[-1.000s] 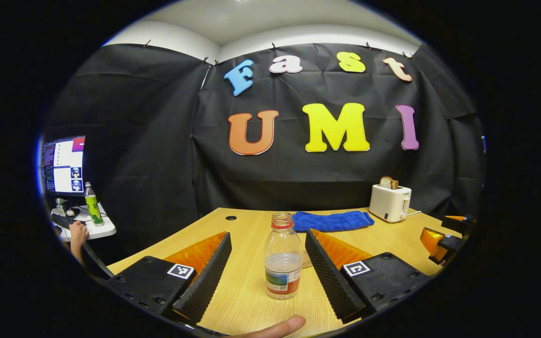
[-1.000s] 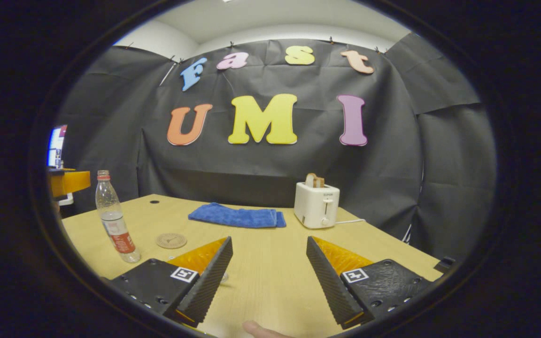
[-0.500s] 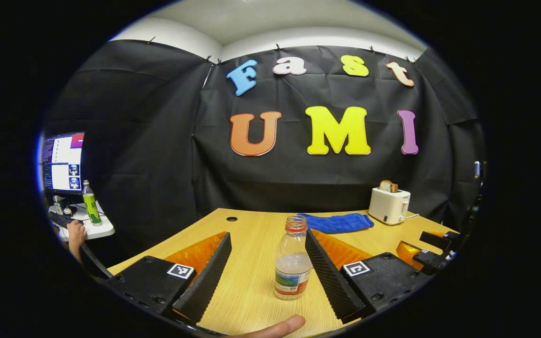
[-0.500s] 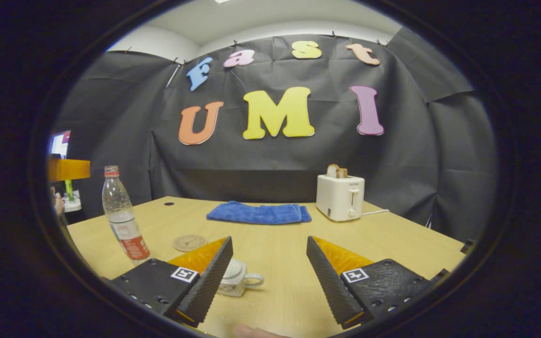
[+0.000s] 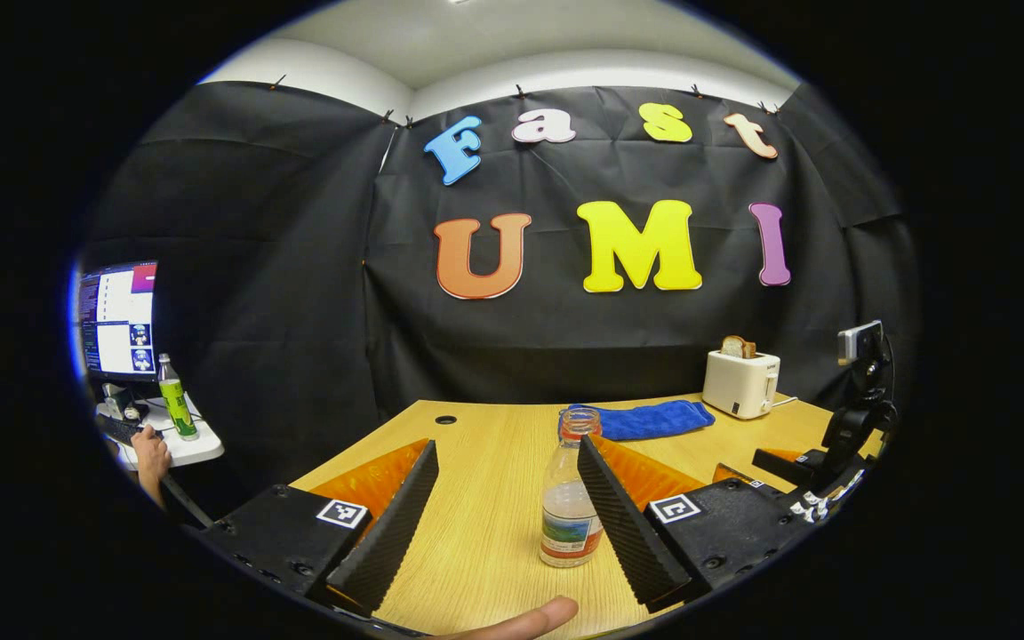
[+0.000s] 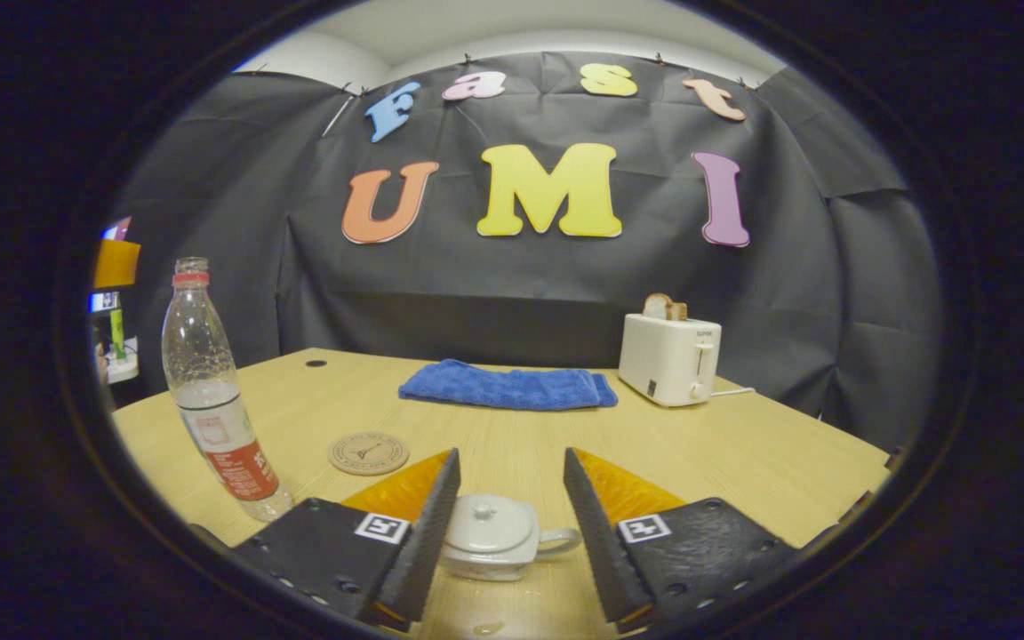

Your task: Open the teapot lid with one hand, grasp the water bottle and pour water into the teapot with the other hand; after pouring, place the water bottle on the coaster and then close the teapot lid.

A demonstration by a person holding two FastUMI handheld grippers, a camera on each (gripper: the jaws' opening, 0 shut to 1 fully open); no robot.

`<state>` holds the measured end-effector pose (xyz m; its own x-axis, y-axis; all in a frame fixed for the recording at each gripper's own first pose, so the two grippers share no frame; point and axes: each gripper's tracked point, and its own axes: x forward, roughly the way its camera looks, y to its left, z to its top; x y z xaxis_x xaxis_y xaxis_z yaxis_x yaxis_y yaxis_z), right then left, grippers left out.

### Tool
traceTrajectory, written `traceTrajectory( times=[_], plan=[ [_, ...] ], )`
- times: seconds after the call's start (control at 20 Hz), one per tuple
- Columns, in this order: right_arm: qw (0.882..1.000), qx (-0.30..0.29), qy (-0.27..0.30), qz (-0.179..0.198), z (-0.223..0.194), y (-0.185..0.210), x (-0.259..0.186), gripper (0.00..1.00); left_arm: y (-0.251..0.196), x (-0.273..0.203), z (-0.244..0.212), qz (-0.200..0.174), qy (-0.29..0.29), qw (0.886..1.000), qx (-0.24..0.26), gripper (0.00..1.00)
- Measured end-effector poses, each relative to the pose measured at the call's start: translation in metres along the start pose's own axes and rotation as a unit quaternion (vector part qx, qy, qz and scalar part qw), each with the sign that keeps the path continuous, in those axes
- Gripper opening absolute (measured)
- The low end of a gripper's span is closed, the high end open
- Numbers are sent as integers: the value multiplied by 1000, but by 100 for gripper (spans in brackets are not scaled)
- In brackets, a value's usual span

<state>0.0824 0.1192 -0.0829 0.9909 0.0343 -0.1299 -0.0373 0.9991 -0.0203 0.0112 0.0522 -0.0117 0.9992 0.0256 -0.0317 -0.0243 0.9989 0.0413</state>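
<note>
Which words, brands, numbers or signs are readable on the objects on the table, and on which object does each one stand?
Nothing here can be read with confidence.
Toaster: small dark brand mark on its front, too small to read.
Water bottle: printed label, too blurred to read.
Coaster: ring of print around an emblem, too small to read.
Square marker: coded pattern, no letters.

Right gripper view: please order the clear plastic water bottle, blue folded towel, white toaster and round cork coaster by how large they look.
Largest to smallest, as they look:
1. clear plastic water bottle, helped by nearness
2. blue folded towel and white toaster, too alike to rank
3. round cork coaster
</note>
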Motion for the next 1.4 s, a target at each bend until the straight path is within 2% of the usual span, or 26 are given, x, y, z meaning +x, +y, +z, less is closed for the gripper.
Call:
traceTrajectory(
  times=[0.05,0.15,0.2,0.25,0.4,0.45,0.55,0.65,0.7,0.95,1.2,1.4],
  plan=[
    [1000,-2,3,1,-2,2,2,58,-2,0,0,-2,1,1000,2,99],
    [1000,-6,5,2,-2,3,3,46,-5,0,0,-4,-1,1000,7,99],
    [1000,-8,6,5,-3,4,3,43,-6,0,1,-5,-3,1000,9,99],
    [1000,-9,9,11,-4,6,4,34,-8,0,1,-7,-4,1000,11,99],
    [999,4,17,41,-12,15,5,34,-13,0,1,-13,-6,1000,14,99],
    [999,10,23,31,-12,10,4,41,-15,0,1,-16,-6,1000,12,99],
    [999,15,21,40,-13,10,7,7,-17,1,0,-19,-3,1000,8,99],
    [999,7,18,39,-5,9,6,7,-16,2,-2,-17,-2,1000,9,99],
    [999,4,15,40,-10,9,7,3,-16,2,-3,-19,-1,1000,8,99],
    [999,-7,8,37,-6,8,4,0,-27,5,-7,-45,0,999,-5,99],
    [996,-31,-63,47,42,10,-21,0,-47,15,-23,-92,7,995,-28,99],
    [994,-30,-94,52,62,6,-48,0,-39,25,-35,-78,10,997,2,99]
  ],
)
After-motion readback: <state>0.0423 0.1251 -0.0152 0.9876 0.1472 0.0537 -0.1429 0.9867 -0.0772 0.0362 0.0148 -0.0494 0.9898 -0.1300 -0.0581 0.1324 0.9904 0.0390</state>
